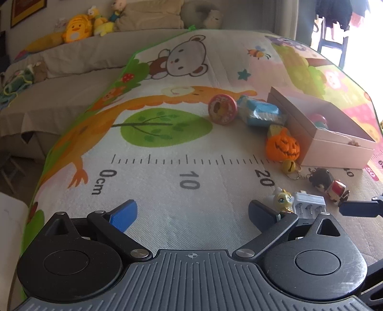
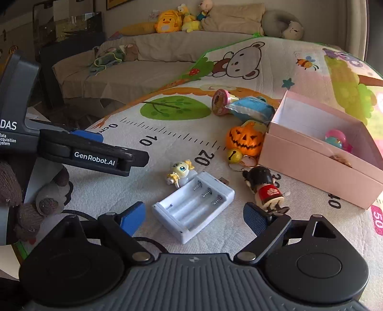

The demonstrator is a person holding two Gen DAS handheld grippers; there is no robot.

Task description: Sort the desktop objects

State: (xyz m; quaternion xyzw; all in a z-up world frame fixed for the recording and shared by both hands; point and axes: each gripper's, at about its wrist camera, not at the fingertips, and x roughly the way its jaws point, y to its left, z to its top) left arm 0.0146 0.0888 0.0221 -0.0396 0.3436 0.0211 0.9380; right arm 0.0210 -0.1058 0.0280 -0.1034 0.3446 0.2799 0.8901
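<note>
Small objects lie on a cartoon play mat (image 2: 167,143). A white battery holder (image 2: 194,205) lies just ahead of my open right gripper (image 2: 195,219), between its fingers' line. A small yellow-haired figurine (image 2: 179,171), a doll keychain in a red shirt (image 2: 264,189), a gold bell (image 2: 234,155), an orange pumpkin (image 2: 245,138), a blue packet (image 2: 251,108) and a round pink toy (image 2: 219,101) lie around. An open pink box (image 2: 311,165) holds a pink-teal toy (image 2: 337,140). My left gripper (image 1: 192,214) is open and empty over bare mat; the figurine (image 1: 283,198) sits by its right finger.
A sofa (image 2: 148,59) with plush toys (image 2: 167,21) stands behind the mat. The left gripper's body (image 2: 93,155) reaches in at the left of the right wrist view. The mat's left edge (image 1: 47,155) drops off to the floor.
</note>
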